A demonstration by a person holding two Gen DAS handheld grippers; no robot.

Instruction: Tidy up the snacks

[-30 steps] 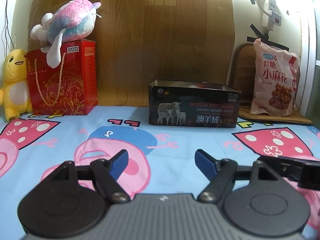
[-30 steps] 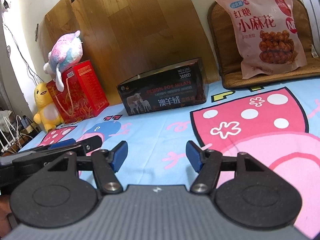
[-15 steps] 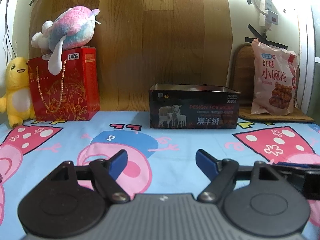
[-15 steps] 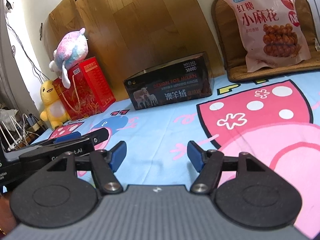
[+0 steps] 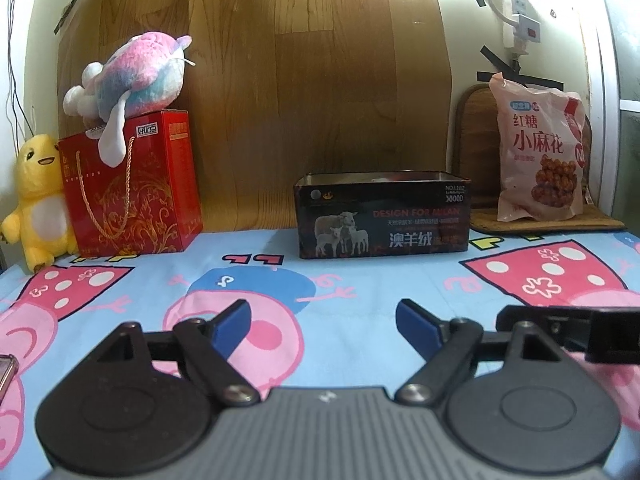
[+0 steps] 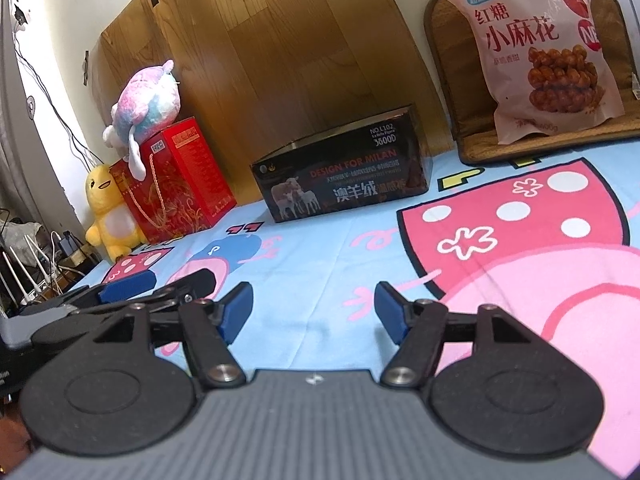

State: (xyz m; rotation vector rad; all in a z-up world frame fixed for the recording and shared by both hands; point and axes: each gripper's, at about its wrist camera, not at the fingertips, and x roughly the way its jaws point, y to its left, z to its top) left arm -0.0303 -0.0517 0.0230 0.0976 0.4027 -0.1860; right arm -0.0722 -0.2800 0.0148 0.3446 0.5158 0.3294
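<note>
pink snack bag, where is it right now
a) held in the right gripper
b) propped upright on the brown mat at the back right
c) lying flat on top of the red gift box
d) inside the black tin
b: the pink snack bag stands leaning on the brown mat, to the right of the open black tin, and both grippers are empty.

The tin [image 5: 383, 216] stands between the gift bag [image 5: 132, 192] at left and snack bag [image 5: 540, 156] at right.
</note>
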